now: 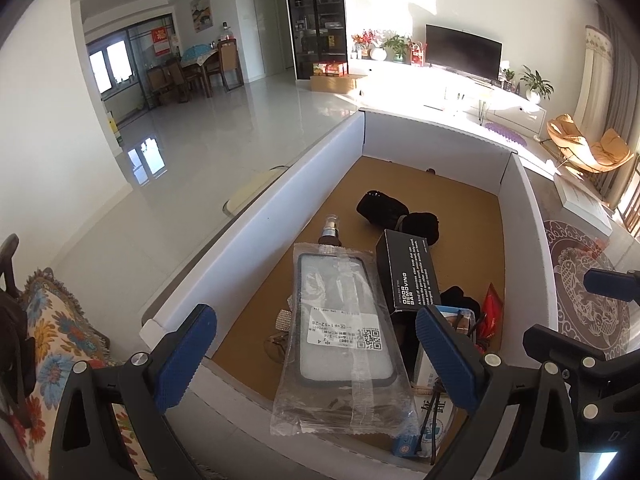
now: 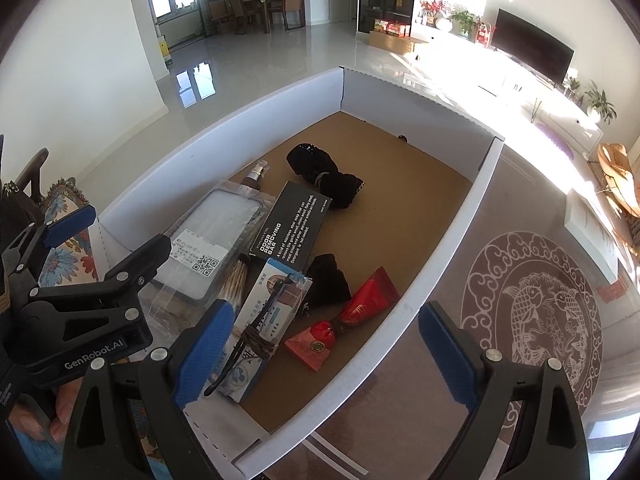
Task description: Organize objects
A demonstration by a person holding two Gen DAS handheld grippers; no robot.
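A white cardboard box (image 1: pixel 248 216) with a brown floor (image 2: pixel 400 184) holds several objects. A phone case in a clear bag (image 1: pixel 340 332) (image 2: pixel 212 236) lies at its near left. A black "Odor Removing Bar" box (image 1: pixel 408 272) (image 2: pixel 296 228), a black pouch (image 1: pixel 384 208) (image 2: pixel 320 172), a small bottle (image 1: pixel 330 230) (image 2: pixel 256 174), a blue-white packet with a cord (image 2: pixel 264 320) and a red packet (image 2: pixel 352 316) lie inside. My left gripper (image 1: pixel 316 356) is open and empty over the near edge. My right gripper (image 2: pixel 324 356) is open and empty above the near right corner.
The box sits on a glass table with a fish-pattern emblem (image 2: pixel 536 312). A floral cushion (image 1: pixel 60 332) lies at the left. Beyond are a shiny tiled floor, a TV console (image 1: pixel 464 56) and an orange chair (image 1: pixel 584 148).
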